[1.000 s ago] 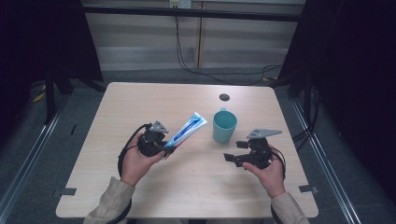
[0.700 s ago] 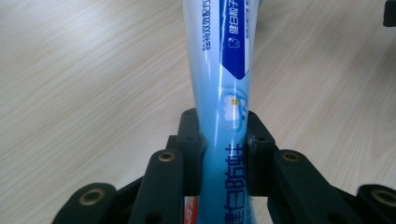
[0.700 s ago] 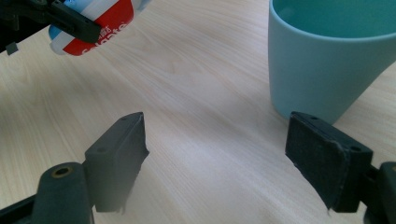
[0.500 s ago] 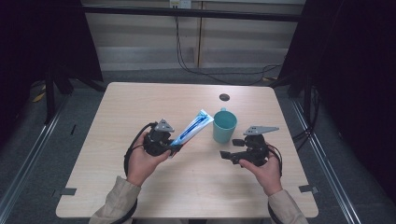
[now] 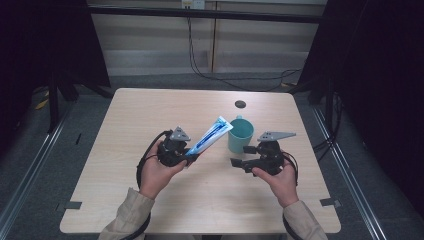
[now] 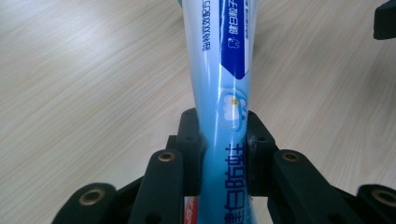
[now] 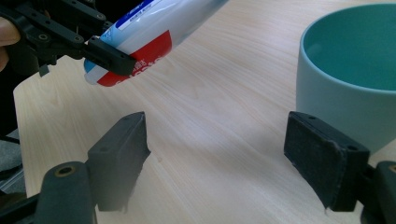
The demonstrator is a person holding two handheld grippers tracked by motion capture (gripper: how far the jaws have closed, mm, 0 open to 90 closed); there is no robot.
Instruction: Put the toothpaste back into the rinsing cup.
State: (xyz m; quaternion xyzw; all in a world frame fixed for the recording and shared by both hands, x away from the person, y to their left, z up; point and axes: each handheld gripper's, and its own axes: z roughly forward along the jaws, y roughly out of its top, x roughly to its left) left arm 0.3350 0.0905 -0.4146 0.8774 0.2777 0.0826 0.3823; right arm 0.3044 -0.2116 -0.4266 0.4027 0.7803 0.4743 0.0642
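- Tube (image 5: 210, 135): blue-white toothpaste, held off the table (image 5: 125, 120), just left of the cup (image 5: 240, 135). Long axis slants up; far end points at the cup's rim, low end toward the person.
- Left gripper (image 5: 187, 152): jaws clamped on the tube's lower part, pads (image 6: 189, 140) pressing both sides.
- Cup: teal, upright, inside looks empty as far as visible.
- Right gripper (image 5: 239, 162): just below-right of the cup, jaws wide apart, nothing between them.
- Small dark disc (image 5: 240, 104): beyond the cup.

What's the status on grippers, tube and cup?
Left gripper shut on toothpaste tube, tip over cup rim. Right gripper open, empty, beside cup. Nothing in the way.
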